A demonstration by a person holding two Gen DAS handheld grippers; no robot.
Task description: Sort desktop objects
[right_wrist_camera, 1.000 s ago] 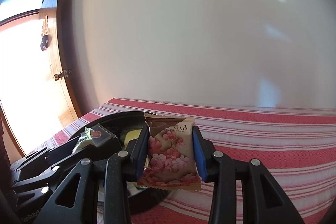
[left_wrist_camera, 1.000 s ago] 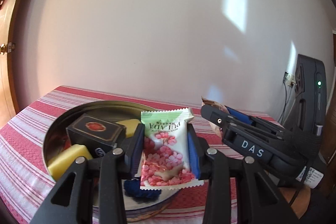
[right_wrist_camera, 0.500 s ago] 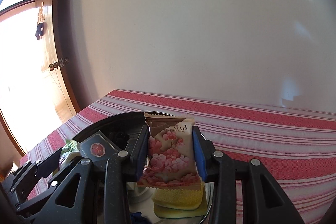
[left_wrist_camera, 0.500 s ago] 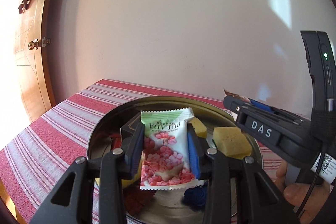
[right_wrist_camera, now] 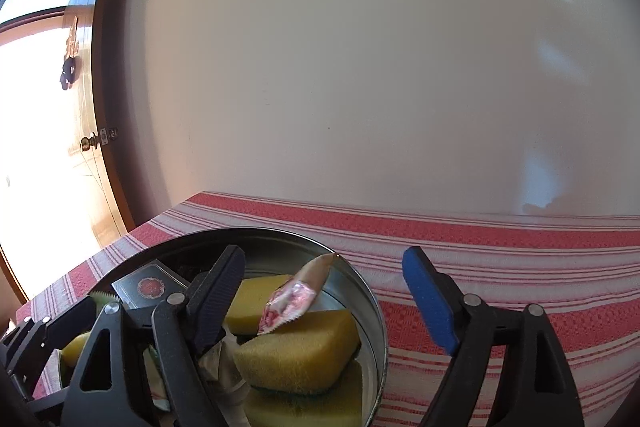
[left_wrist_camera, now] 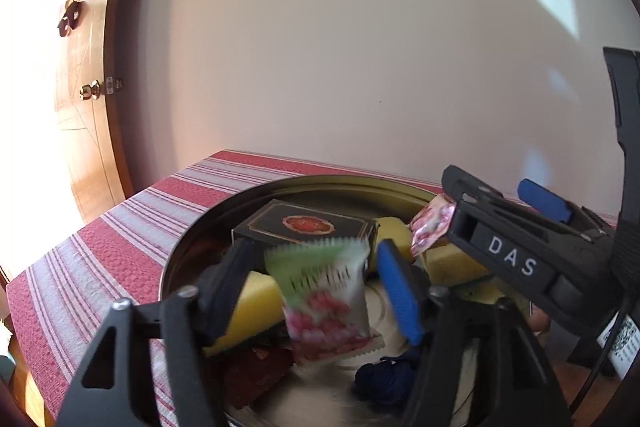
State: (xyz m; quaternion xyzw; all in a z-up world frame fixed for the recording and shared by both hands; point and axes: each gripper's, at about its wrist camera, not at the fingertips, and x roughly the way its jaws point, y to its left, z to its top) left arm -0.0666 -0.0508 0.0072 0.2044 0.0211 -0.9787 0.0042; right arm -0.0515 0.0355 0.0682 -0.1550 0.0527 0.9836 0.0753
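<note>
**Left wrist view: both claws part over the round tin, sachets loose**

Left wrist view shows the left claw (left_wrist_camera: 320, 279) above a round shiny metal tin (left_wrist_camera: 188, 251) standing on the red-and-white striped desk (left_wrist_camera: 104, 247). Its jaws have just been opening; the green-topped, pink-flowered snack sachet (left_wrist_camera: 324, 295) sits blurred between them, tilted, with a clear gap to the blue pad (left_wrist_camera: 400, 291), so nothing presses on it. Beneath lie a black box with a red emblem (left_wrist_camera: 308, 225), yellow sponge blocks (left_wrist_camera: 256, 303), a dark red wrapper (left_wrist_camera: 256, 371) and a navy blue bundle (left_wrist_camera: 384, 375).

In the right wrist view the right claw (right_wrist_camera: 324, 291) also stands wide apart, its jaws having just been opening. A brown-topped, pink-flowered sachet (right_wrist_camera: 296, 297) hangs slanted between them, free of both pads, over the yellow sponges (right_wrist_camera: 304, 343) inside the tin (right_wrist_camera: 372, 307). The black box (right_wrist_camera: 148, 287) lies at the tin's left side.
</note>
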